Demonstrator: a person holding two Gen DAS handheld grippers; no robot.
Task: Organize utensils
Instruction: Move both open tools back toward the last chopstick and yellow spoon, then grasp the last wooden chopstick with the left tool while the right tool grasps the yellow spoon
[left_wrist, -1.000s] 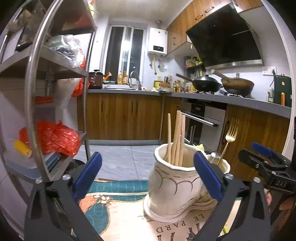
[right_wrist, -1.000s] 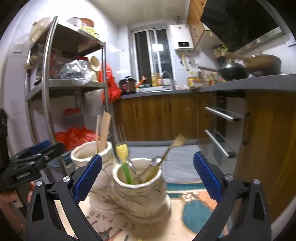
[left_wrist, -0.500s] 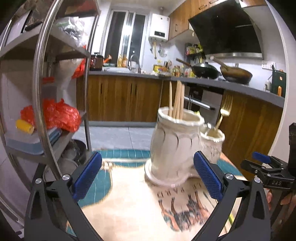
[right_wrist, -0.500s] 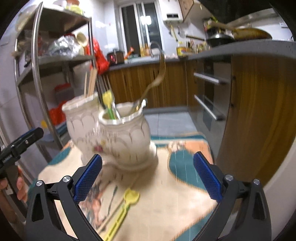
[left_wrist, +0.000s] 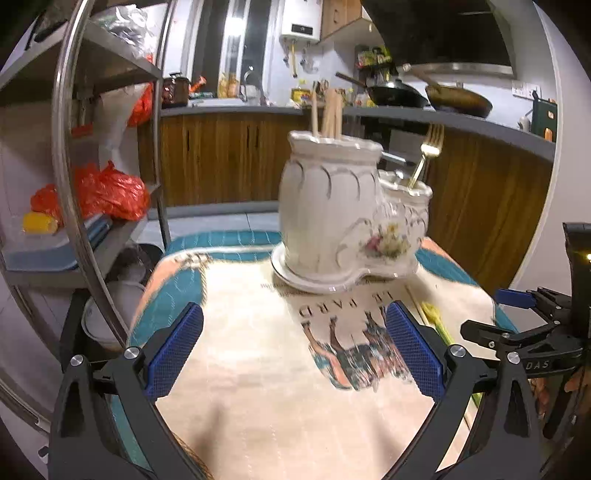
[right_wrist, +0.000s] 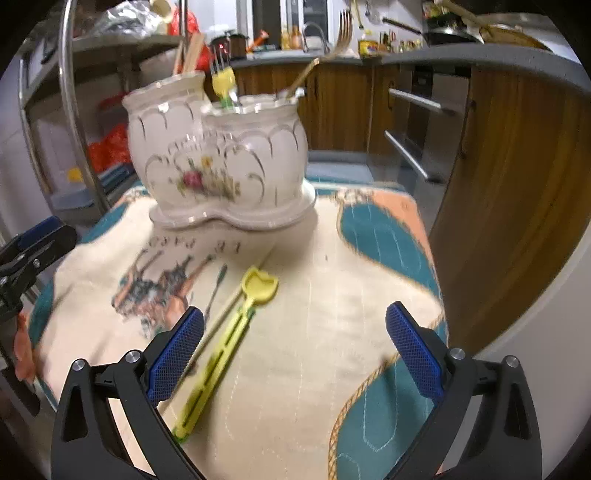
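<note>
A white ceramic double-pot utensil holder (right_wrist: 218, 162) stands at the far side of the cloth-covered table; it also shows in the left wrist view (left_wrist: 343, 221). Its tall pot holds wooden chopsticks (left_wrist: 328, 112); the low pot holds a gold fork (left_wrist: 428, 151) and a yellow utensil (right_wrist: 223, 83). A yellow-green plastic utensil (right_wrist: 225, 343) lies on the cloth beside a thin chopstick (right_wrist: 221, 314) and a small dark-handled utensil (right_wrist: 216, 290). My right gripper (right_wrist: 293, 354) is open and empty just above and right of them. My left gripper (left_wrist: 293, 349) is open and empty over the cloth.
A metal shelf rack (left_wrist: 70, 155) with red bags stands at the left of the table. Wooden cabinets and an oven (right_wrist: 413, 140) lie behind and right. The printed tablecloth (right_wrist: 332, 295) covers the small table, whose right edge drops off near the cabinet.
Both grippers have pulled back and risen from the holder and now look down on the cloth. The loose utensils have come into the right wrist view.
</note>
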